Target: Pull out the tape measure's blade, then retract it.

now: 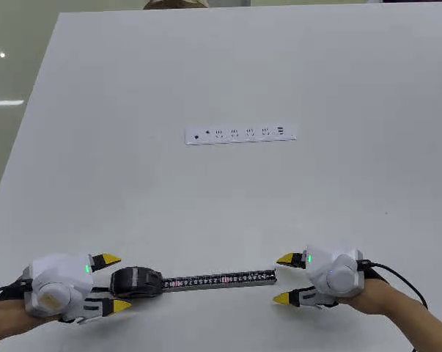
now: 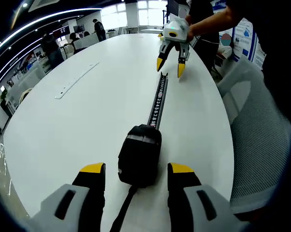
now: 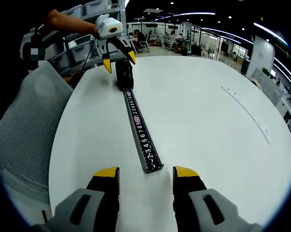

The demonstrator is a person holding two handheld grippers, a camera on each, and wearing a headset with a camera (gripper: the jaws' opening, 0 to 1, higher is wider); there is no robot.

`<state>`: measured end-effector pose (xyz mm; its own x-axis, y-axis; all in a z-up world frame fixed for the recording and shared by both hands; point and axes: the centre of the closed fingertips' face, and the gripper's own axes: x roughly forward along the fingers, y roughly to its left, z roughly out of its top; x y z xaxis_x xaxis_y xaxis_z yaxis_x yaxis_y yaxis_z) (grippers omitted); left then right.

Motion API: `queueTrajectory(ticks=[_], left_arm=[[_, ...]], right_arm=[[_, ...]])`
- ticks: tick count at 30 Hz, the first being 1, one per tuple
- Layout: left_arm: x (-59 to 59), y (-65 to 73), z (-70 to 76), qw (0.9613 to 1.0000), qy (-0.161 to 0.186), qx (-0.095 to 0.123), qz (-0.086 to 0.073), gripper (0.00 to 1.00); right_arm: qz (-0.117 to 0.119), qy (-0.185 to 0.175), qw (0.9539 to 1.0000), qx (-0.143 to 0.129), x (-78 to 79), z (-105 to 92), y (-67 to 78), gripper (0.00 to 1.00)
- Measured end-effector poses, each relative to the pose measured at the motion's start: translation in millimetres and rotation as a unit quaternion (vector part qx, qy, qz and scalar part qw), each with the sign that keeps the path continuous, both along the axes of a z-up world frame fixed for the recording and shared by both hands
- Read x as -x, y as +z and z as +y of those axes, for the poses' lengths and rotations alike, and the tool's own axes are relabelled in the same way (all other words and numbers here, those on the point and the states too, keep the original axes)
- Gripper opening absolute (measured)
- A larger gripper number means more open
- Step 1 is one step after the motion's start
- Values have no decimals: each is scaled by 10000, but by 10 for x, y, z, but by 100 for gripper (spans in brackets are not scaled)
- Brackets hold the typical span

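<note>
A black tape measure case [image 1: 135, 281] lies on the white table near its front edge, its dark blade [image 1: 219, 279] pulled out flat to the right. My left gripper [image 1: 112, 282] is open, its yellow-tipped fingers on either side of the case [image 2: 140, 154] without closing on it. My right gripper [image 1: 288, 279] is open just past the blade's hooked end [image 3: 153, 167], which lies a little ahead of its fingers. In the left gripper view the blade [image 2: 158, 100] runs away to the right gripper [image 2: 170, 65]. The right gripper view shows the case [image 3: 124, 73] far off under the left gripper [image 3: 118, 62].
A white power strip [image 1: 240, 134] lies across the middle of the table, seen also as a long strip [image 2: 76, 79] and a strip [image 3: 245, 111] in the gripper views. A mesh chair [image 3: 24, 135] stands at the table's edge. People and desks fill the office behind.
</note>
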<state>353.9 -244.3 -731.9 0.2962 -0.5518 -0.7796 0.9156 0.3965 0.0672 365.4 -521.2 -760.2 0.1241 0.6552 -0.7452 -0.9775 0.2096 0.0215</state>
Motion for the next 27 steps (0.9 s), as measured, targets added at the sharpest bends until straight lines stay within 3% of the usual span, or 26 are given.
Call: queueTrajectory(ticks=[10, 13, 19, 27], left_arm=[[103, 137, 4, 9982, 497, 316, -139, 58], [156, 178, 2, 9964, 708, 447, -102, 60], [270, 235, 67, 9900, 1281, 576, -123, 65], [448, 323, 70, 9832, 1687, 670, -181, 73]], right_arm=[[-10, -470, 9988, -122, 94, -31, 125, 52], [-25, -613, 9980, -169, 131, -36, 177, 54], [-51, -966, 9950, -257, 192, -82, 272, 59], [-61, -1381, 9899, -313, 291, -149, 368, 66]])
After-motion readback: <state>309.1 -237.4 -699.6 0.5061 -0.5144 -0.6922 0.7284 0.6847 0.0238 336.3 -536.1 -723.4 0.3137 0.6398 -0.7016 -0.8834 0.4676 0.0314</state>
